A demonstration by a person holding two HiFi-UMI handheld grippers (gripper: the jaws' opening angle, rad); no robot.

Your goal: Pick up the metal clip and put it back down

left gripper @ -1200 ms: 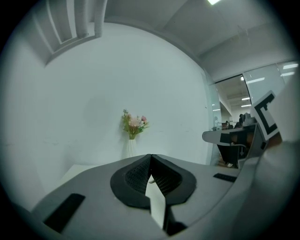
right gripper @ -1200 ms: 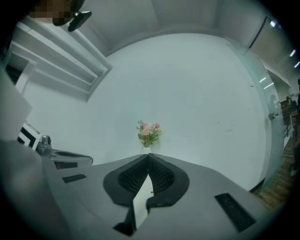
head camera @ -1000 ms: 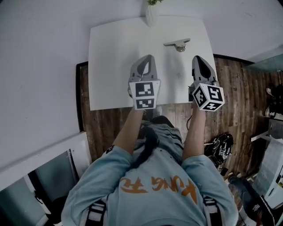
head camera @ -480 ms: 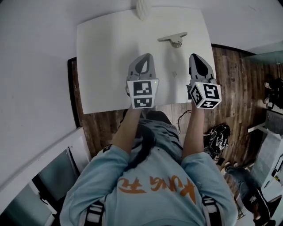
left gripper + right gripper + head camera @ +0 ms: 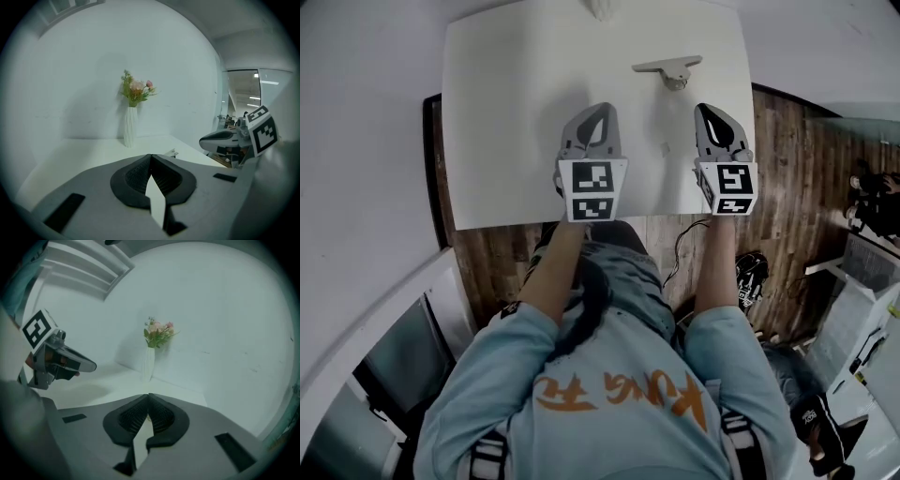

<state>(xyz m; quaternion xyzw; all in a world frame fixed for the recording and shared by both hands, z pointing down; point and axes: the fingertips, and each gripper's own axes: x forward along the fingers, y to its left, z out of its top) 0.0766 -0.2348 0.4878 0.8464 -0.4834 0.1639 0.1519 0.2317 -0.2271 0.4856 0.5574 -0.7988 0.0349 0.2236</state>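
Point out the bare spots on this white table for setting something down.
Widest bare patch: left half of the table, between its left edge, the vase and the left claw. A narrower strip runs between the two claws, though a small pale item lies there. Crowded: far right, where the metal clip sits ahead of the right claw.

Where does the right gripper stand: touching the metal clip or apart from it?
Apart. The head view shows bare table between the right gripper and the metal clip lying ahead of it.
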